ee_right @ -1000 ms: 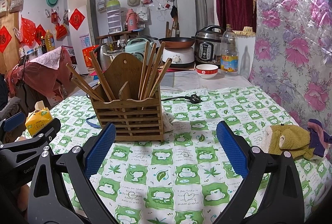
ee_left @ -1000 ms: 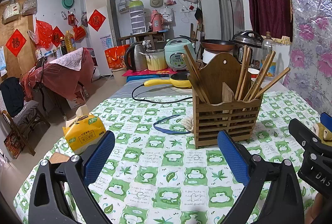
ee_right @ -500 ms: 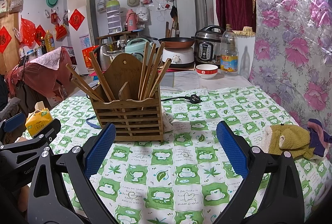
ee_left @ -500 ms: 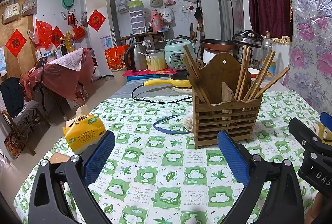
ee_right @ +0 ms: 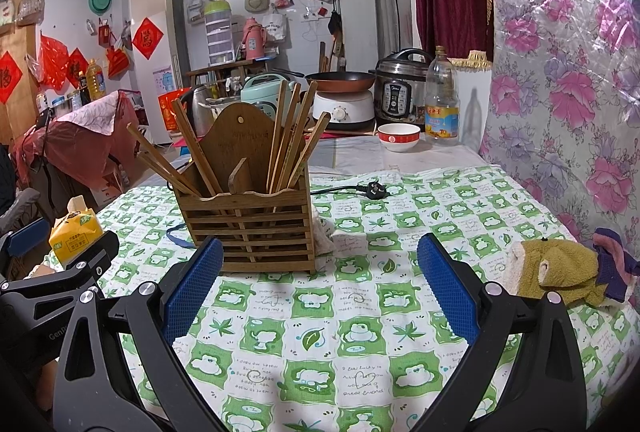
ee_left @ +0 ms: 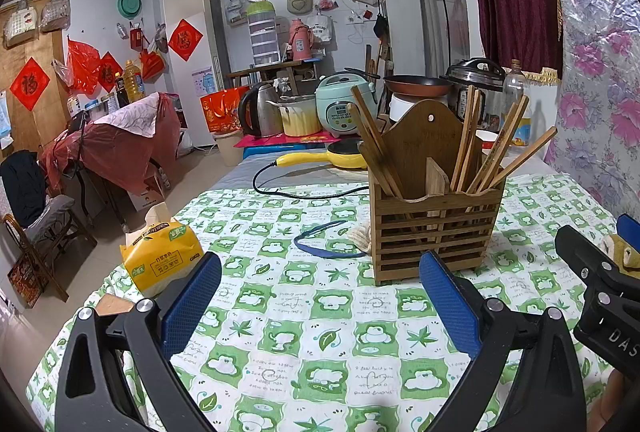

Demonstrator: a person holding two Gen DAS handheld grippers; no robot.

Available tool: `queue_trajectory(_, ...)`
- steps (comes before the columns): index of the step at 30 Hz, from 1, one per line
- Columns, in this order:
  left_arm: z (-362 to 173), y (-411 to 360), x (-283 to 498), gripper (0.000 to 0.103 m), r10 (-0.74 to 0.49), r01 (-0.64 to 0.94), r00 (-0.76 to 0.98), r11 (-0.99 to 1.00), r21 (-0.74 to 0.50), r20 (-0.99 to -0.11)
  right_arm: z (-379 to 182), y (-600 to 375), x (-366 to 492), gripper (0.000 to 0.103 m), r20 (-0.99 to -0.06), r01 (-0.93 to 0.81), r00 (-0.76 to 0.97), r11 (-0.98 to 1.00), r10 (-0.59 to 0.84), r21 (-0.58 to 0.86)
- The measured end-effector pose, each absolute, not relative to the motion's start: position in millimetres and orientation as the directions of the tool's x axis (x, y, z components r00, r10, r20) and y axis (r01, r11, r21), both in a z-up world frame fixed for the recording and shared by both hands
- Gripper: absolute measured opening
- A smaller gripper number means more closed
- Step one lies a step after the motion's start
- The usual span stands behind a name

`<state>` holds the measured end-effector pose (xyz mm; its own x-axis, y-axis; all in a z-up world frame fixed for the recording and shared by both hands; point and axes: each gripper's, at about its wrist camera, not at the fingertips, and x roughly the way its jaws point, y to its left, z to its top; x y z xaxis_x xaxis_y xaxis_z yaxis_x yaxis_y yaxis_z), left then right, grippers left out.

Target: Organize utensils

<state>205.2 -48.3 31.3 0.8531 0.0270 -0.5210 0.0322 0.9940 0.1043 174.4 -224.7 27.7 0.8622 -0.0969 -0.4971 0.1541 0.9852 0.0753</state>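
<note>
A slatted wooden utensil holder (ee_left: 434, 232) stands on the green-and-white checked tablecloth (ee_left: 320, 336); it also shows in the right wrist view (ee_right: 256, 228). Several wooden chopsticks (ee_left: 500, 156) stand in its two compartments, leaning outward (ee_right: 288, 136). My left gripper (ee_left: 320, 292) is open and empty, just in front of the holder and a little to its left. My right gripper (ee_right: 320, 280) is open and empty, in front of the holder and to its right. Each gripper's body shows at the edge of the other's view.
A yellow tissue pack (ee_left: 160, 260) lies at the table's left edge. A blue band (ee_left: 320, 244) and a black cable with plug (ee_right: 372, 190) lie near the holder. An olive cloth (ee_right: 556, 272) lies at right. Cookers, a bowl (ee_right: 398, 137) and a bottle stand behind.
</note>
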Motion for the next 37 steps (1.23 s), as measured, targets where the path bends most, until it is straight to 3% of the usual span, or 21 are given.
queue_trajectory(37, 36.4, -48.0, 198.4, 0.097, 0.0, 0.056, 0.869, 0.994, 0.097, -0.495, 31.7, -227.2, 173.6, 0.096, -0.491, 0.162, 0.865, 0.984, -0.102, 0.079)
